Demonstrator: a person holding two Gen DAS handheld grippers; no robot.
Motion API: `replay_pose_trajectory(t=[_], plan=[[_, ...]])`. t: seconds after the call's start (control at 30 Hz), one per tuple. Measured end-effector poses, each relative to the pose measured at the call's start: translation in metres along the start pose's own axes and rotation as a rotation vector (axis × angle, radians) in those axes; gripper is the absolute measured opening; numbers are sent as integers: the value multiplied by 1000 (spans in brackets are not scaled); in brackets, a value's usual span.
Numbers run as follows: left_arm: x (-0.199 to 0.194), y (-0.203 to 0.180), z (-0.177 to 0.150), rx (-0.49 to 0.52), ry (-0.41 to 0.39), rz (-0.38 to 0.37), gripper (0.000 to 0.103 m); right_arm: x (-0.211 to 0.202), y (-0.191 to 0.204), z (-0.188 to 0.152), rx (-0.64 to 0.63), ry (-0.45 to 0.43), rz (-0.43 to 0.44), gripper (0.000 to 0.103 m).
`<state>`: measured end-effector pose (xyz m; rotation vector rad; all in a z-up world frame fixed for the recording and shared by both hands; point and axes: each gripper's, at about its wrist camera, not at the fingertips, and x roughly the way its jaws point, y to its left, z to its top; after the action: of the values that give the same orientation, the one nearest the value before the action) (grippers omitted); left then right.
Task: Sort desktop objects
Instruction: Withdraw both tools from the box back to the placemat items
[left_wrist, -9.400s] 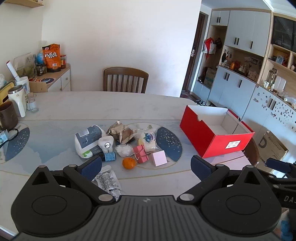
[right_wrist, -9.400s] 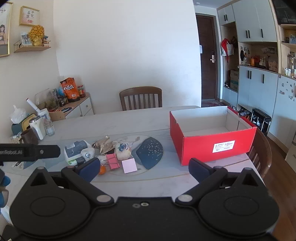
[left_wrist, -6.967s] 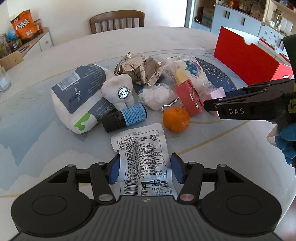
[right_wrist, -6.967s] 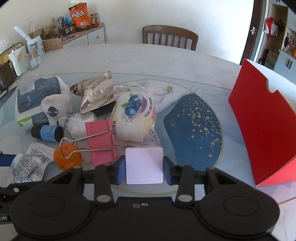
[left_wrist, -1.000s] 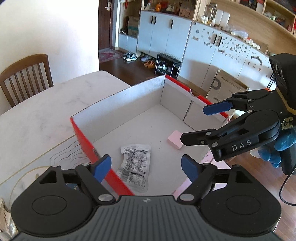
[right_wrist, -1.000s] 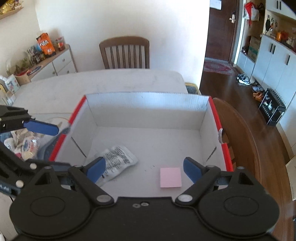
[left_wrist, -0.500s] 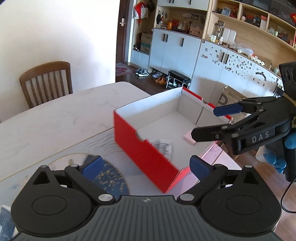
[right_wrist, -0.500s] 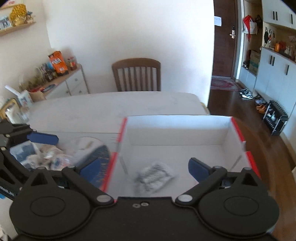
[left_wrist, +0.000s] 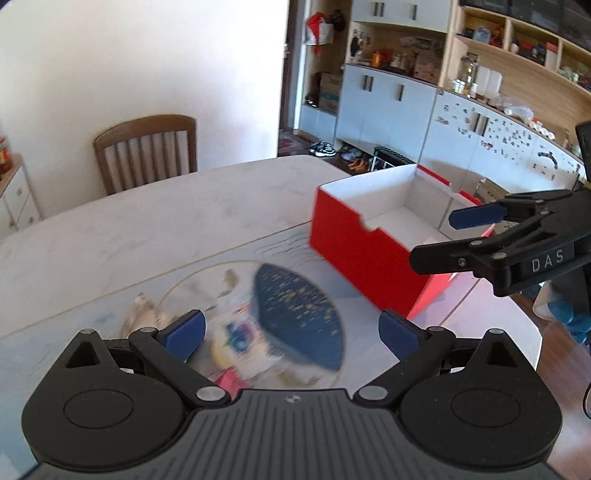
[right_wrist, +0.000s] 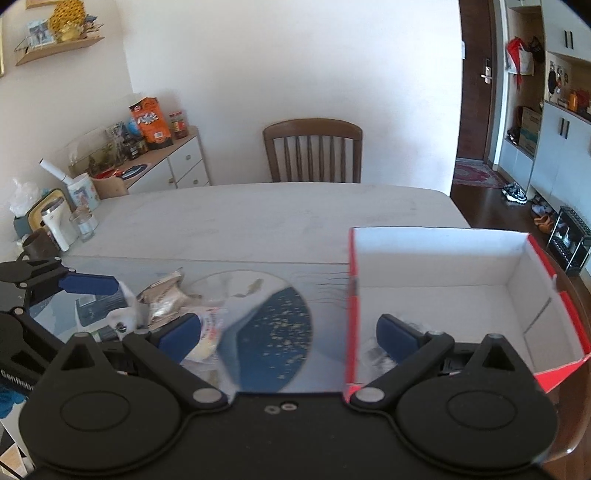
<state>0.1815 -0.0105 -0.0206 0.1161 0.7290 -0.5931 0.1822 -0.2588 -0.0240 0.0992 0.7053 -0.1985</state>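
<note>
The pale marble desk (right_wrist: 258, 221) fills most of both views, with a wooden chair (right_wrist: 312, 151) pushed in at its far side and a low cabinet (right_wrist: 173, 162) against the wall to the left. On the right part of the desk stands the red box (right_wrist: 443, 291), open at the top with white inner walls. In the right wrist view a crinkled clear packet (right_wrist: 373, 350) lies on the box floor near its left wall, partly hidden behind the tool's finger. Just left of the box a dark blue speckled patch (right_wrist: 273, 332) shows inside a round ring on the desk top.

Further left lies the heap of unsorted items (right_wrist: 166, 306), blurred in both views: a silver-brown foil snack bag (right_wrist: 166, 295), a white and dark blue pouch (right_wrist: 92, 306) behind it, and a pale packet with blue print (left_wrist: 236, 343) nearest the camera. They lie touching or overlapping one another, well apart from the box.

The left tool (left_wrist: 291, 330) hangs over the near edge of the heap, its jaws spread wide after having just opened, nothing between them. The right tool (right_wrist: 288, 332) hovers astride the left wall of the box, its jaws likewise wide after having just opened, gripping nothing. In the left wrist view the right tool (left_wrist: 476, 236) reaches in from the right, beside the box, with a blue-gloved hand (left_wrist: 572, 317) behind it.
</note>
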Motion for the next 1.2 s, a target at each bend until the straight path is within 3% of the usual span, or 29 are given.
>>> replay_pose_trajectory(t=[0.77,1.2], plan=[[-12,140,-57,-65,38,168,101,70,86,-18,19,49,-44,102],[25,198,-72,-83,123,231,101,119,107,-11,24,96,-72,102]])
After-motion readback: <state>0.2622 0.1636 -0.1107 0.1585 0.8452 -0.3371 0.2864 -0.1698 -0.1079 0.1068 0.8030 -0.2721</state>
